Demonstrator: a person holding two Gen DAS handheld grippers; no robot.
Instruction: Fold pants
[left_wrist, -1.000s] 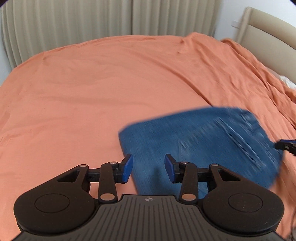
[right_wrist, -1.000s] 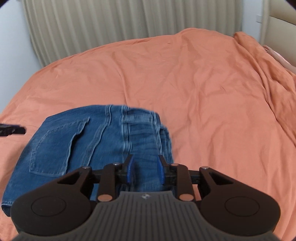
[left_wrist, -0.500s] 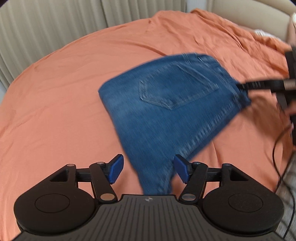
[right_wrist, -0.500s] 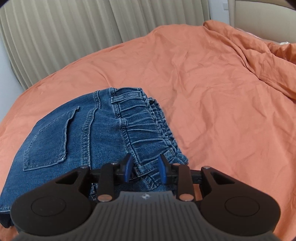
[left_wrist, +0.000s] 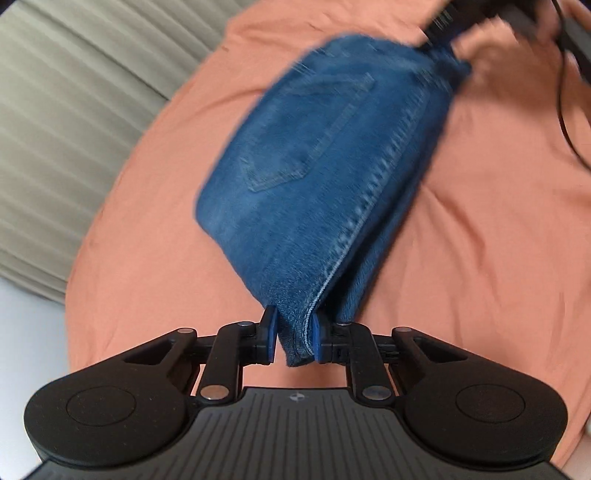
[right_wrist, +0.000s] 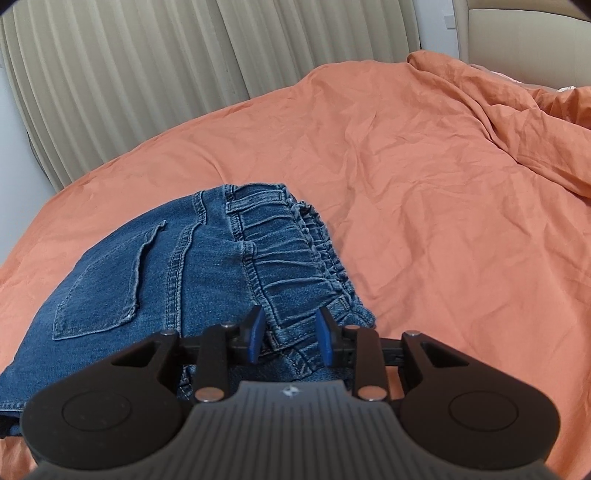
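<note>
The blue denim pants (left_wrist: 317, 166) are folded into a compact bundle on the orange bed sheet (left_wrist: 480, 258), back pocket up. My left gripper (left_wrist: 293, 338) is shut on the bundle's near folded corner. In the right wrist view the pants (right_wrist: 155, 288) lie left of centre with the gathered elastic waistband (right_wrist: 295, 266) toward me. My right gripper (right_wrist: 290, 338) is shut on the waistband's near end. The right gripper also shows blurred at the bundle's far corner in the left wrist view (left_wrist: 439, 26).
The orange sheet (right_wrist: 424, 192) covers the whole bed and bunches into folds at the right (right_wrist: 535, 122). Beige curtains (right_wrist: 129, 81) hang behind the bed. A padded headboard (right_wrist: 524, 33) stands at the far right. A black cable (left_wrist: 565, 110) hangs at the right.
My left gripper has closed in on the pants and shut on their near corner; it was open before. The right gripper keeps its hold on the waistband as the bundle shifts.
</note>
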